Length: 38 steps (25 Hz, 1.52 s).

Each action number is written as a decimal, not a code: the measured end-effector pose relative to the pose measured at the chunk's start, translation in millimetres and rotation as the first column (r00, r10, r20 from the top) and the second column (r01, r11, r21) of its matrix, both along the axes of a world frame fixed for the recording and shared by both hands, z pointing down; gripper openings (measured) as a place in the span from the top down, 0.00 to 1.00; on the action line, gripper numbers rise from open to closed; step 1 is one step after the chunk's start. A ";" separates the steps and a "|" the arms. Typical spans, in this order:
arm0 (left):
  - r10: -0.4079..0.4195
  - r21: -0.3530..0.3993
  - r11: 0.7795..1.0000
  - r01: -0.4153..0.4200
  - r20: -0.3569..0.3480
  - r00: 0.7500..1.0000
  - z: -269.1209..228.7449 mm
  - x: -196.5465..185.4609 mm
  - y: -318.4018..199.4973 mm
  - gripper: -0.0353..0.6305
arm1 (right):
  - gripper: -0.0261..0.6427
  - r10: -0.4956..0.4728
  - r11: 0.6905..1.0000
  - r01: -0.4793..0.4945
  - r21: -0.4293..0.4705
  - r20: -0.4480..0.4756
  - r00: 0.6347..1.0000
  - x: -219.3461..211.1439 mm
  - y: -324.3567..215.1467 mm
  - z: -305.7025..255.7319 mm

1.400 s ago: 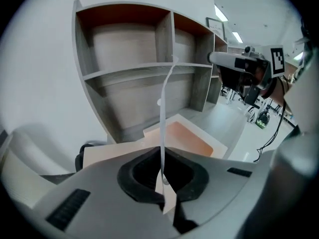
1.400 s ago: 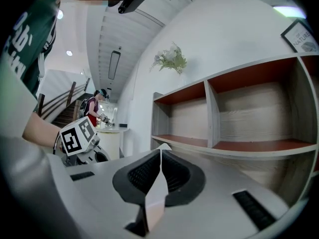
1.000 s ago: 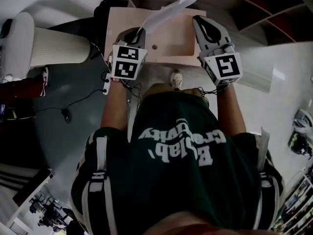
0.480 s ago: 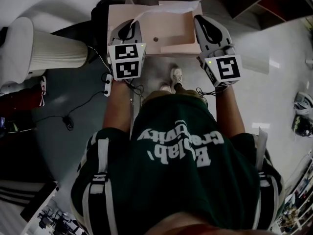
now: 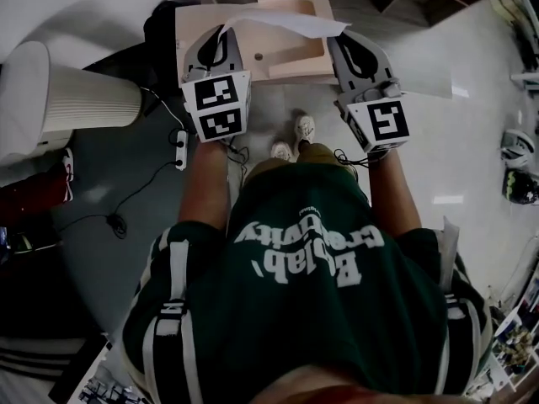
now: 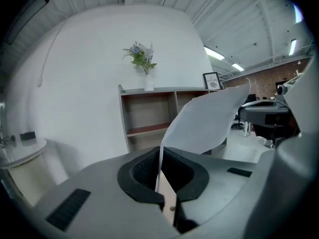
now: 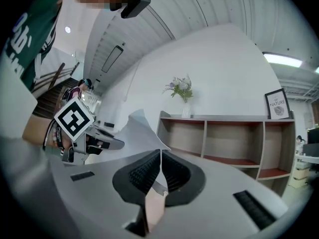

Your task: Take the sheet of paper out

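Head view looks steeply down over a person's dark green T-shirt (image 5: pixel 312 268) onto two outstretched forearms, each carrying a claw with a black-and-white marker cube. The sheet of paper (image 5: pixel 290 22) stretches crosswise between the two claws as a pale, slightly bowed band. It lies across the far part of a pale pink desk (image 5: pixel 194 23) that has a small round hole in its top. The left claw (image 5: pixel 222 30) grips the sheet's left end and the right claw (image 5: pixel 341 37) grips its right end, with the two claws well apart. In the left gripper view the black ribbed pads are clenched on the paper's thin edge. From there the sheet rises and curls off to the right, in front of a brown shelf unit (image 6: pixel 149 113) against a white wall. A vase of flowers (image 6: pixel 142 59) stands on top of that shelf unit, and a small framed picture (image 6: pixel 212 80) stands further right. Through the slot below the pads a strip of the pink desk shows. In the right gripper view the pads are likewise clamped on the paper's edge, and the sheet sweeps away to the left towards the other claw and its marker cube. On the grey floor to the left of the desk stands a white ribbed cylinder (image 5: pixel 72 99). Thin black cables (image 5: pixel 143 175) trail between it and the person's shoes (image 5: pixel 303 129).
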<state>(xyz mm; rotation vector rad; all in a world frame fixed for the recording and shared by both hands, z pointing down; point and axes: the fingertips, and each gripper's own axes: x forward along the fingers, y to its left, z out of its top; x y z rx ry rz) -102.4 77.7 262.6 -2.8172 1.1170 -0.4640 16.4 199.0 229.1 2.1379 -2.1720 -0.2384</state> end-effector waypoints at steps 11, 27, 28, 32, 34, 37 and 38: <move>-0.066 0.065 0.996 0.069 -0.045 0.997 -24.3 -9.6 21.6 0.92 | 0.91 0.012 1.000 -0.013 -0.021 -0.014 1.000 8.8 34.5 -8.5; -0.109 0.077 0.990 0.115 -0.080 0.991 -26.3 34.8 123.9 0.92 | 0.91 -0.068 0.994 0.070 -0.088 0.023 0.997 47.1 115.3 12.1; -0.102 0.078 0.991 0.109 -0.085 0.991 -25.0 39.7 132.4 0.92 | 0.91 -0.073 0.993 0.075 -0.087 0.024 0.997 48.9 121.1 15.2; -0.071 0.103 0.991 0.081 -0.101 0.992 -21.8 52.9 161.1 0.92 | 0.91 -0.055 0.994 0.059 -0.090 0.046 0.997 58.3 142.0 26.8; -0.056 0.116 0.991 0.069 -0.108 0.993 -20.8 56.8 171.6 0.92 | 0.91 -0.031 0.996 0.036 -0.087 0.060 0.998 64.7 150.2 29.0; -0.039 0.141 0.988 0.056 -0.125 0.991 -22.8 60.6 184.4 0.92 | 0.91 -0.003 0.998 0.007 -0.059 0.076 0.997 73.4 160.5 29.7; -0.034 0.154 0.987 0.054 -0.132 0.991 -24.7 61.2 187.4 0.92 | 0.91 0.008 0.999 -0.005 -0.043 0.077 0.997 76.1 162.8 27.7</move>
